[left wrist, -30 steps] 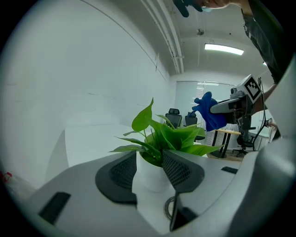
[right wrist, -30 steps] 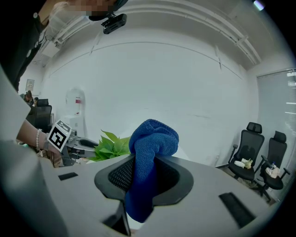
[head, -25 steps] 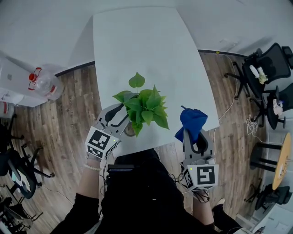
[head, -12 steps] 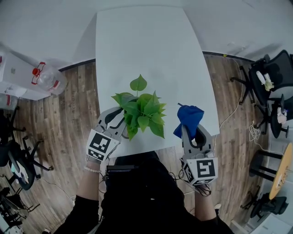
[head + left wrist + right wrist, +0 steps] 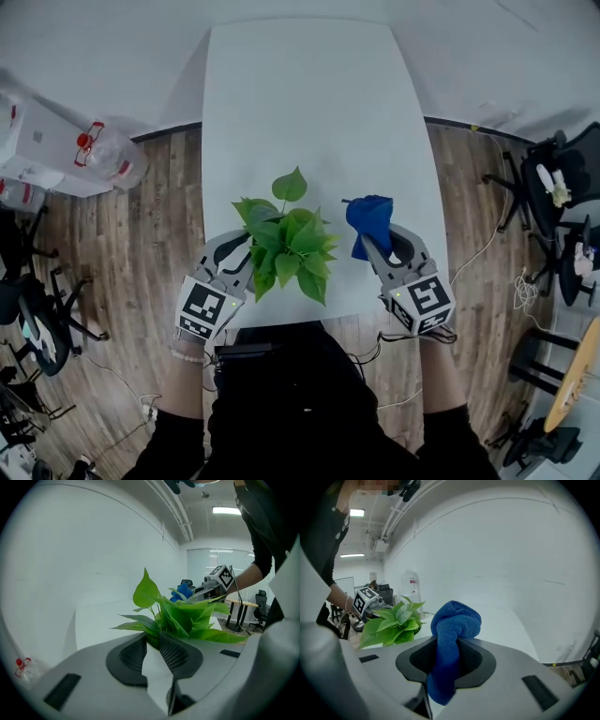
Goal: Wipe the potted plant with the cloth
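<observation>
A green leafy plant [image 5: 286,248] stands near the front edge of the white table [image 5: 309,122]. Its white pot [image 5: 157,677] lies under the leaves in the head view. My left gripper [image 5: 246,261] reaches in from the lower left, and its jaws have just been closing with the pot between them; the pads [image 5: 176,656] lie against it. My right gripper [image 5: 375,246] is shut on a bunched blue cloth [image 5: 368,217], which stands just right of the leaves without touching them. The plant [image 5: 393,618] shows left of the cloth [image 5: 452,630] in the right gripper view.
Black office chairs [image 5: 562,187] stand on the wood floor to the right, and more chairs [image 5: 28,328] to the left. A large water bottle [image 5: 108,155] lies by a white box at the left. The person's dark clothing fills the lower middle.
My right gripper has carried the blue cloth from the table's front right corner up and left, close beside the plant. My left gripper's jaws have narrowed round the pot.
</observation>
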`<move>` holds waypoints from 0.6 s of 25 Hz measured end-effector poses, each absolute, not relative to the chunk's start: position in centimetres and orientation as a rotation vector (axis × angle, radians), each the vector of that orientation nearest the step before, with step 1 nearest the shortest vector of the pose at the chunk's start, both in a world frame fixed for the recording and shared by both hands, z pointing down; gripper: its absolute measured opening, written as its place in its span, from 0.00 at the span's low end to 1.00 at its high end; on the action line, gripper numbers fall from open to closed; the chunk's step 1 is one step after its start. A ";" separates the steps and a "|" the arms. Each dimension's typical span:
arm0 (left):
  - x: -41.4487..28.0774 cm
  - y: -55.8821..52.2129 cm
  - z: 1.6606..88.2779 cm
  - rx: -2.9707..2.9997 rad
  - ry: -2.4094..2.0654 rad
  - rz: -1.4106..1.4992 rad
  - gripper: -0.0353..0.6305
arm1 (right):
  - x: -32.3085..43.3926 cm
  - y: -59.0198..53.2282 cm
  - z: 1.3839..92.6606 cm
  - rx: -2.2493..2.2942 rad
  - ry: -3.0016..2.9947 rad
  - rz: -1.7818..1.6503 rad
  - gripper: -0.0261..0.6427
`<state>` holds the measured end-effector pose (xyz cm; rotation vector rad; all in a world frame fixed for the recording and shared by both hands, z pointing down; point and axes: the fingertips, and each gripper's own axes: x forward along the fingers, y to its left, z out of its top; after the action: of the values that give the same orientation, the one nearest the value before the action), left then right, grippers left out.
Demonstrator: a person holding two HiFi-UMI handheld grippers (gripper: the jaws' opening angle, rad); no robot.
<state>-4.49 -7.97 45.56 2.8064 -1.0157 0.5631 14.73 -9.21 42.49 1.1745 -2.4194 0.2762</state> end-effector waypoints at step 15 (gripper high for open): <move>-4.4 -8.3 45.1 2.776 -1.122 0.554 0.17 | 10.7 -14.2 46.7 0.789 -2.483 0.269 0.22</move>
<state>-4.37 -8.29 45.14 2.7757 -1.1221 0.5538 10.73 -14.23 46.65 0.7888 -2.4830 0.2694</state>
